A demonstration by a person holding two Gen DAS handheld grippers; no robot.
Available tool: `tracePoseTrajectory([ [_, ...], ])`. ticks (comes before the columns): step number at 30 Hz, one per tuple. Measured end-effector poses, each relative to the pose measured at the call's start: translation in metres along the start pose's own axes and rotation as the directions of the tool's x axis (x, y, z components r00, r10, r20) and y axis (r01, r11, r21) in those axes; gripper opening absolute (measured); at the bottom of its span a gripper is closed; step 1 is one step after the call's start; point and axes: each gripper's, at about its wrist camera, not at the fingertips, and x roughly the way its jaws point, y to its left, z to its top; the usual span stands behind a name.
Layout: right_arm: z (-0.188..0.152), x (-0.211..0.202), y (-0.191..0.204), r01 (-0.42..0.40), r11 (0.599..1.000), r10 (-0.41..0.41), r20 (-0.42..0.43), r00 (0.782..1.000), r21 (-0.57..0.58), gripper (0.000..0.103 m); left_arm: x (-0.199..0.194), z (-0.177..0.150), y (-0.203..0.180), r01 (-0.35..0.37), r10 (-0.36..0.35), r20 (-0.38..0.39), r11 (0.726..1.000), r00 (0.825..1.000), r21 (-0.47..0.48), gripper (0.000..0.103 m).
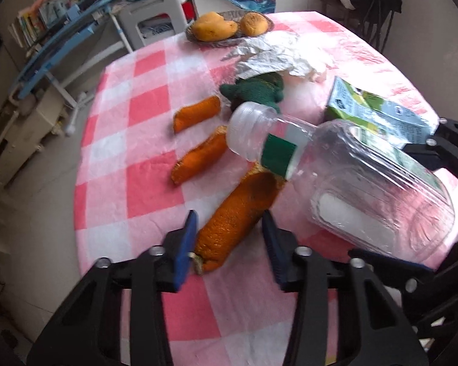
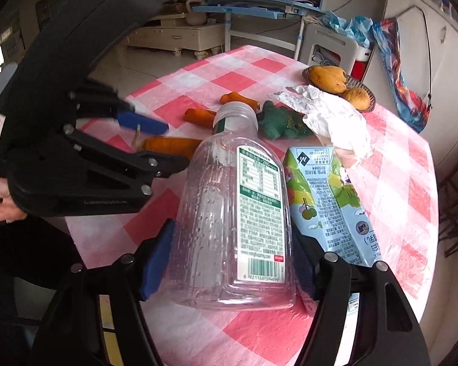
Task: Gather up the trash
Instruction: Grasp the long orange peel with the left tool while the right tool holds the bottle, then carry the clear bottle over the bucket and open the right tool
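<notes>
Between our right gripper's [image 2: 229, 262] blue pads sits the empty clear plastic bottle [image 2: 232, 213], capless, label up, pads pressed against both sides of its lower body; we judge it light, springy and slick, so squeezing the ribbed base rather than the thin middle should keep it from buckling or shooting out. Our left gripper [image 1: 229, 241] stands open, straddling the nearest orange peel [image 1: 235, 222] without touching it; the peel looks soft, limp and light, best pinched across its thick middle. Just beside the bottle lies a juice carton [image 2: 326, 201], stiff-cornered but crushable, its near end hidden behind our right finger. Farther along the checked tablecloth [image 1: 143, 140] lie two more peel pieces [image 1: 198, 113], then a green knitted thing [image 1: 256, 91] we cannot identify, partly under crumpled white paper [image 1: 277, 55]. Beyond sits a basket of mangoes [image 1: 229, 26]. No bin shows anywhere, and blur makes the bottle's contact with the table uncertain.
</notes>
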Motion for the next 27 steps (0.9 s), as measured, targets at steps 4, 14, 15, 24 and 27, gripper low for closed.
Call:
tracePoseTrajectory([
  [4, 0.001, 0.002, 0.002, 0.003, 1.000, -0.003, -0.009, 1.000, -0.003, 0.068, 0.002, -0.001, 0.000, -0.013, 0.013, -0.002, 1.000, 1.000, -0.005, 0.037],
  [14, -0.001, -0.012, -0.010, -0.073, 0.994, 0.068, 0.068, 0.995, 0.078, 0.067, -0.010, -0.003, 0.002, -0.011, 0.015, 0.049, 0.997, 0.999, -0.077, 0.021],
  [15, 0.000, -0.014, -0.013, -0.103, 0.989, 0.094, 0.083, 0.992, 0.106, 0.067, -0.015, -0.003, 0.009, 0.001, 0.006, 0.064, 0.994, 0.998, -0.111, 0.021],
  [24, -0.006, -0.026, -0.045, -0.340, 0.886, 0.291, 0.192, 0.937, 0.317, 0.057, -0.032, -0.016, 0.069, 0.106, -0.059, 0.130, 0.912, 0.990, -0.395, 0.018],
  [27, -0.002, -0.025, -0.032, -0.277, 0.924, 0.243, 0.157, 0.957, 0.263, 0.057, -0.031, -0.017, 0.073, 0.109, -0.062, 0.127, 0.906, 0.990, -0.409, 0.018],
])
